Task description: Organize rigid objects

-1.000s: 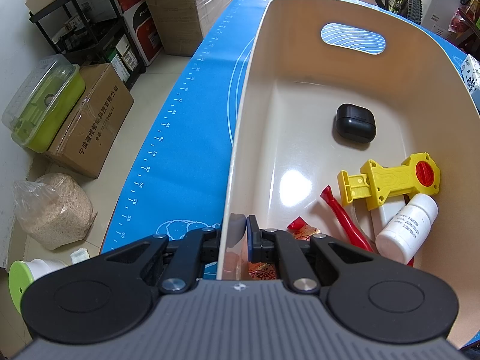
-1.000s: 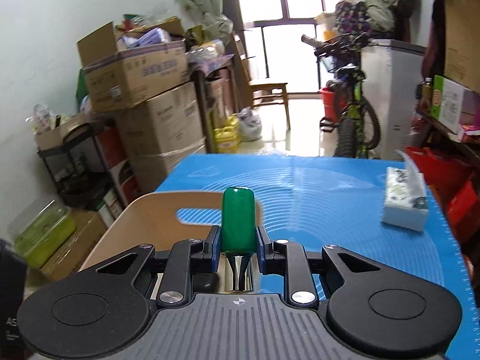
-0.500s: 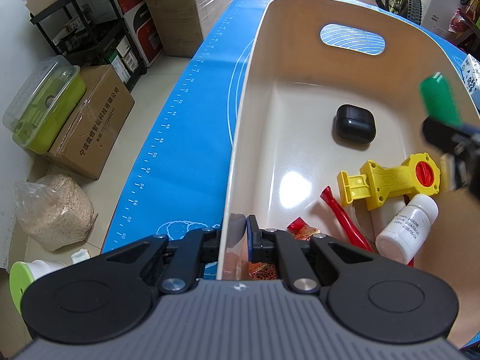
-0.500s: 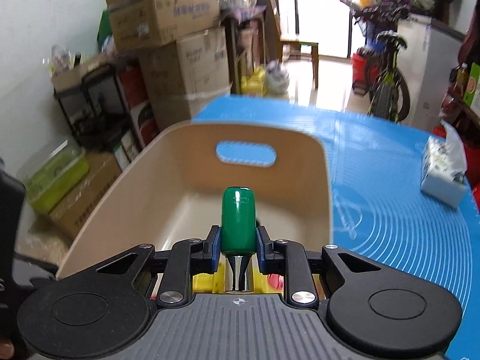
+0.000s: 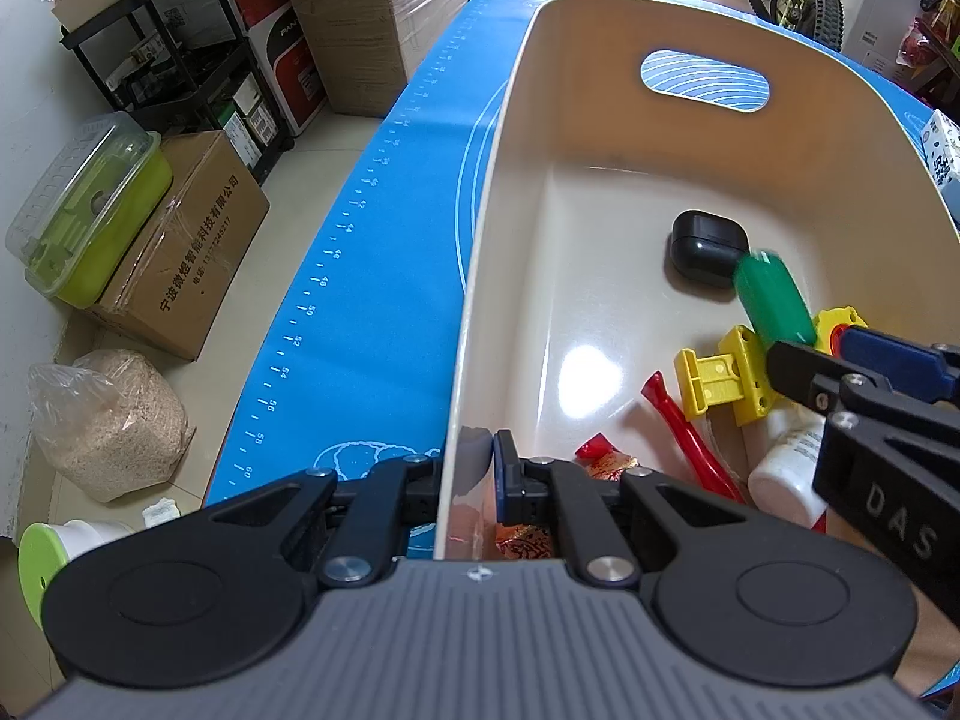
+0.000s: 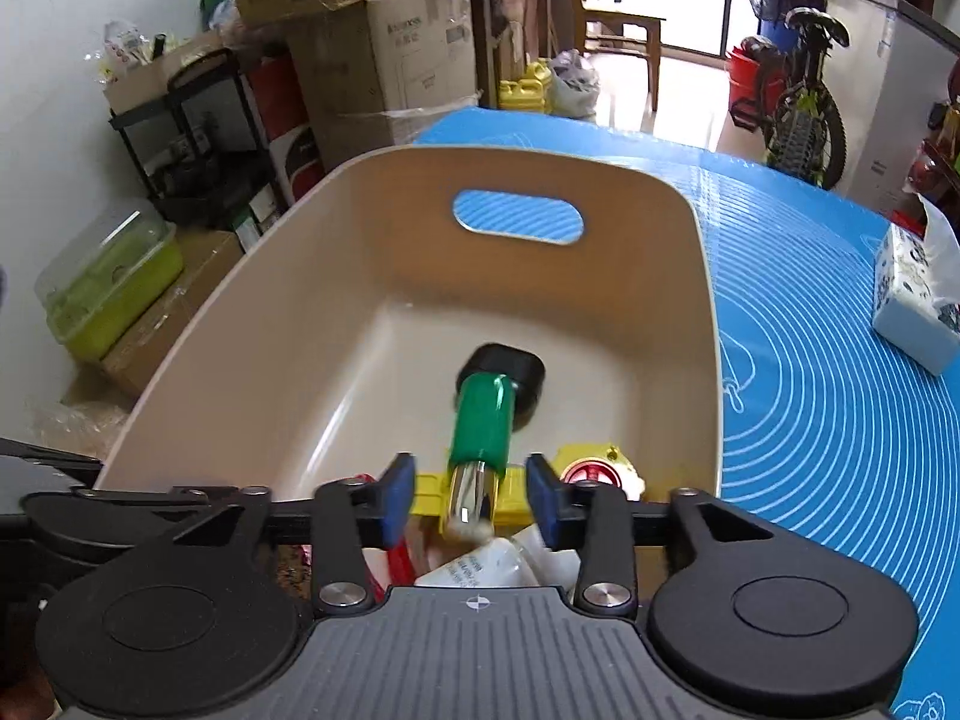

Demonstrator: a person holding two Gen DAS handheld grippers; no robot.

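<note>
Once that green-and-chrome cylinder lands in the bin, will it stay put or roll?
Probably rolls: the green cylinder is round and smooth, dropping free between the opening right gripper pads. The black case and yellow tool nearby may stop it. It looks rigid.

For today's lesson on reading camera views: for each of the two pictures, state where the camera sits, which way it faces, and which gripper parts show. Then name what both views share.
Left wrist: on the left gripper, facing down along the beige bin's left wall, which its shut fingers clamp; right gripper enters at right.
Right wrist: on the right gripper, facing down into the bin; jaws opening around the green-handled tool, pads clear.
Shared: bin, tool, black case, blue mat.
</note>
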